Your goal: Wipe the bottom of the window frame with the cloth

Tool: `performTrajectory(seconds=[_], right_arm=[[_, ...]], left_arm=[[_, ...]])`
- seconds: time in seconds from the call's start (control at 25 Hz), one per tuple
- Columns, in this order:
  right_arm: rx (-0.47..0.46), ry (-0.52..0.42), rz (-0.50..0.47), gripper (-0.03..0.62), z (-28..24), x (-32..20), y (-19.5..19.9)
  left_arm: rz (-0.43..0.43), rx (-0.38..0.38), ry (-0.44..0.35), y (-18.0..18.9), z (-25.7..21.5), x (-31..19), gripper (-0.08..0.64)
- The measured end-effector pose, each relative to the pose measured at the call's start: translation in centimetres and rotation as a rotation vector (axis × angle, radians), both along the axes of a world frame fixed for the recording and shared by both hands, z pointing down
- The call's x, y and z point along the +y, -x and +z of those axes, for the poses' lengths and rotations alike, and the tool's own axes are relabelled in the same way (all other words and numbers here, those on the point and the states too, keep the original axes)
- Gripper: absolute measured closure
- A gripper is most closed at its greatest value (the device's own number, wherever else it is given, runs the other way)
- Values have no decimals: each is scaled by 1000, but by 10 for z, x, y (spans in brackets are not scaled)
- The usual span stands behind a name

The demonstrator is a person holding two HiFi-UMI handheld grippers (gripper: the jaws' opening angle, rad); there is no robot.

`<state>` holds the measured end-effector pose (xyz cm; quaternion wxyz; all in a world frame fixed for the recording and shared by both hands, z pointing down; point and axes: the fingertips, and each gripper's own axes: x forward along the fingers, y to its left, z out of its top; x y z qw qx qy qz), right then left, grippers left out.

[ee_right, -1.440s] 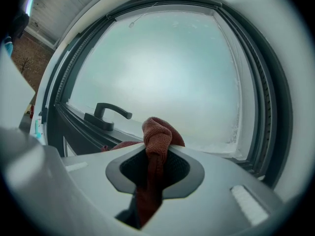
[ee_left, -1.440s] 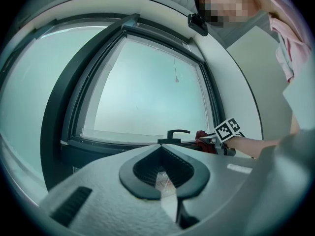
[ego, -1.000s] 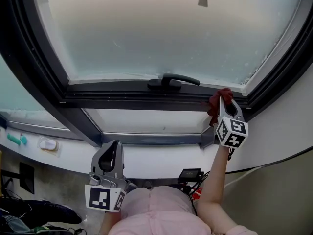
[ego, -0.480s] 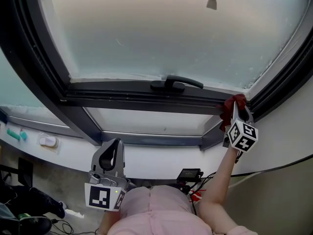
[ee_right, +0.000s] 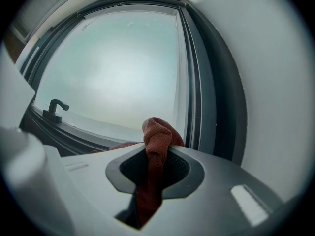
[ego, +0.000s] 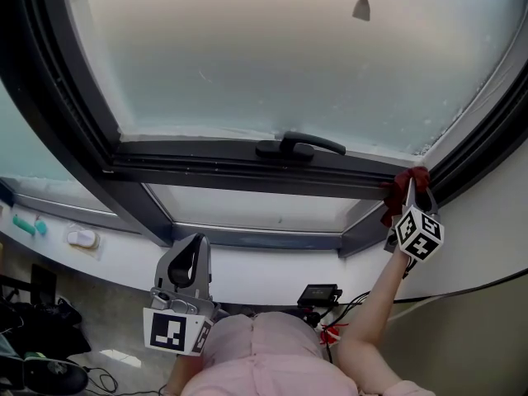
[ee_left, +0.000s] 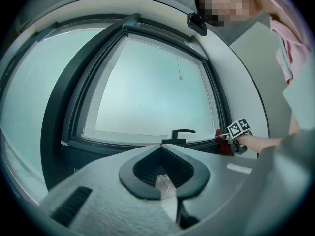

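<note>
At the window frame (ego: 206, 162) corner, right tool (ego: 412, 195) clamps the cloth (ee_right: 157, 134)

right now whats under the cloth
The bottom frame rail, at its right corner; the cloth, clamped in the right gripper, lies against it. The patch of rail beneath is covered, so its state cannot be seen.

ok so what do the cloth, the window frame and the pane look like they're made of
The cloth: reddish-brown fabric, likely terry or microfibre, judging by its nubby weave and soft folds. The window frame: dark grey, smooth matte finish with crisp edges, probably coated metal, though plastic can't be ruled out. The pane: glass, frosted or misted, since it passes light but no clear view.
</note>
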<state>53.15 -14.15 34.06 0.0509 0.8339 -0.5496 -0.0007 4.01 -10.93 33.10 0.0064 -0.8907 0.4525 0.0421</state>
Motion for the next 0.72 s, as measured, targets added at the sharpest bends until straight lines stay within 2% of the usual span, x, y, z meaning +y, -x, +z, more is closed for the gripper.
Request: performTrajectory(seconds=[0.24, 0.44, 0.72], right_arm=[[13, 5, 56, 520, -1, 5, -15], [66, 1, 118, 520, -2, 7, -20], [93, 31, 151, 520, -2, 6, -22]], left_arm=[[-9, 4, 3, 4, -1, -3, 566], [-15, 8, 8, 9, 1, -3, 566], [-6, 19, 61, 14, 12, -2, 566]])
